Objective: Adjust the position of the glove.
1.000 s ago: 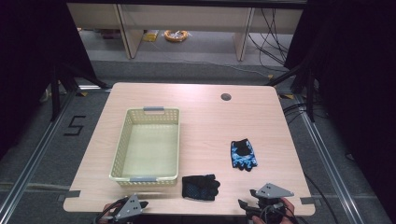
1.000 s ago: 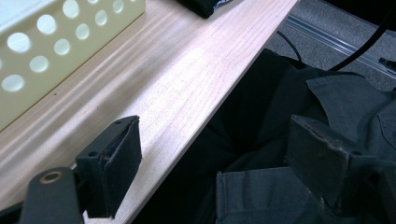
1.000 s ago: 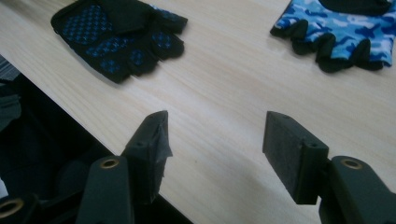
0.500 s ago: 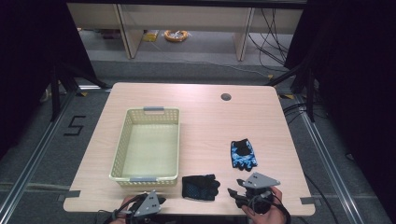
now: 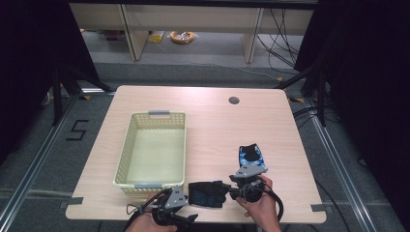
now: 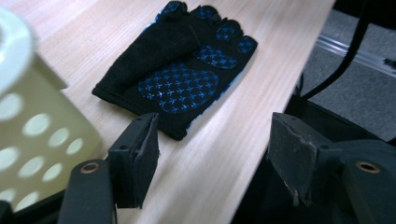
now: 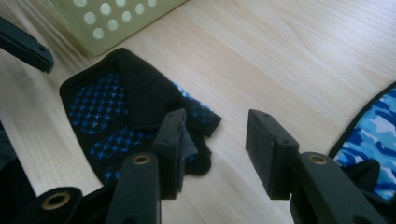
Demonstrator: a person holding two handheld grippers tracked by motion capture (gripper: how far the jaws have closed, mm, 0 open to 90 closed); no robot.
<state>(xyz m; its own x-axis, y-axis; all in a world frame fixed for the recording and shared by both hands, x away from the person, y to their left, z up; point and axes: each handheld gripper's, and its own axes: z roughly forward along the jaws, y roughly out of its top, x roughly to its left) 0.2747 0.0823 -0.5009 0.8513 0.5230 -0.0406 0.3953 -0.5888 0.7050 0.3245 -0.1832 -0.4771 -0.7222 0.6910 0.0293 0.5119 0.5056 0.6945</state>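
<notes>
Two tools: left tool and right tool flank the black glove from either end, suggesting a shared pickup.
Jaws: both sets have just been closing but stand apart, gripping nothing.
Glove: flat on the desk near its front edge, just beside the basket; cuff ahead of the left tool, fingers under the right tool's left jaw.
Second glove: blue camouflage glove lies just beyond the right tool.
</notes>
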